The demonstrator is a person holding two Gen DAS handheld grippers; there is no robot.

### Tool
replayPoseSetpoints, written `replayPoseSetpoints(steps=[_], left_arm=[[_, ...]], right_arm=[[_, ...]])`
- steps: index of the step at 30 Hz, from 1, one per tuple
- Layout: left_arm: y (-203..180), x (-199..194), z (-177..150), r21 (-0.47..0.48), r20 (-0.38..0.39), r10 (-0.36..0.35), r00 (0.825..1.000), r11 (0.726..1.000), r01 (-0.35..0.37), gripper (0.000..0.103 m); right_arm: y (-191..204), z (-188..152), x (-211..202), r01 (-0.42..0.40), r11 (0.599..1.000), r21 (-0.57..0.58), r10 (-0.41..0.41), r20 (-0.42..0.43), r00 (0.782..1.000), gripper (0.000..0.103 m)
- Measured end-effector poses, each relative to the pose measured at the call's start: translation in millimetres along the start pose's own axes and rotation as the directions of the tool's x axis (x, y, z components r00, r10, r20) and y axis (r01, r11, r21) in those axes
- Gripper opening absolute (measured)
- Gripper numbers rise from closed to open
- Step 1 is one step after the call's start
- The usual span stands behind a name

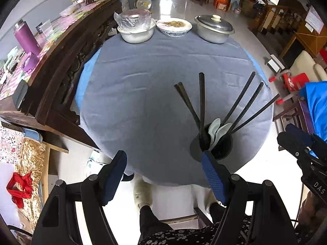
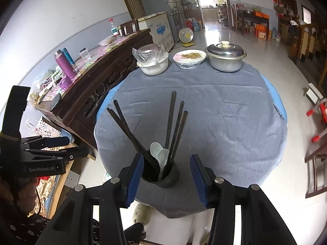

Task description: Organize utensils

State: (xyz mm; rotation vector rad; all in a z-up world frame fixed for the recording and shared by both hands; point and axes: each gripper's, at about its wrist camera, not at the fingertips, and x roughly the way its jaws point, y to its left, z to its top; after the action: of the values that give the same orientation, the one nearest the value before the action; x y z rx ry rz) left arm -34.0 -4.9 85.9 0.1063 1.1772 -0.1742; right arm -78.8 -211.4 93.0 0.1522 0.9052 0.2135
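A dark cup (image 1: 221, 149) (image 2: 169, 176) stands near the front edge of the round table. It holds several black chopsticks (image 1: 202, 102) (image 2: 170, 118) and two white spoons (image 1: 218, 130) (image 2: 160, 154). My left gripper (image 1: 164, 159) is open and empty, above the table's front edge, left of the cup. My right gripper (image 2: 166, 164) is open and empty, with its fingers either side of the cup and apart from it. The right gripper shows in the left wrist view (image 1: 296, 140) and the left gripper in the right wrist view (image 2: 67, 145).
The table (image 1: 143, 81) (image 2: 224, 122) has a grey cloth. At its far edge stand a white bowl under plastic (image 1: 136, 30) (image 2: 152, 64), a plate of food (image 1: 173, 26) (image 2: 189, 58) and a lidded metal pot (image 1: 214, 28) (image 2: 225, 58). A dark wooden sideboard (image 1: 67, 61) (image 2: 102, 75) stands left.
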Motion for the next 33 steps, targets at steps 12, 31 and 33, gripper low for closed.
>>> replayPoseSetpoints(steps=[12, 31, 33], left_arm=[[7, 3, 0, 0.004, -0.022, 0.024, 0.999, 1.0, -0.024, 0.076], [0, -1, 7, 0.022, 0.0, 0.009, 1.0, 1.0, -0.009, 0.076], [-1, -3, 7, 0.027, 0.005, 0.003, 1.0, 1.0, -0.003, 0.076]], right_arm=[[15, 1, 10, 0.012, 0.999, -0.031, -0.013, -0.029, 0.999, 0.051], [8, 1, 11, 0.012, 1.0, -0.006, -0.012, -0.039, 0.999, 0.051], [9, 2, 10, 0.012, 1.0, -0.009, -0.012, -0.032, 0.999, 0.051]])
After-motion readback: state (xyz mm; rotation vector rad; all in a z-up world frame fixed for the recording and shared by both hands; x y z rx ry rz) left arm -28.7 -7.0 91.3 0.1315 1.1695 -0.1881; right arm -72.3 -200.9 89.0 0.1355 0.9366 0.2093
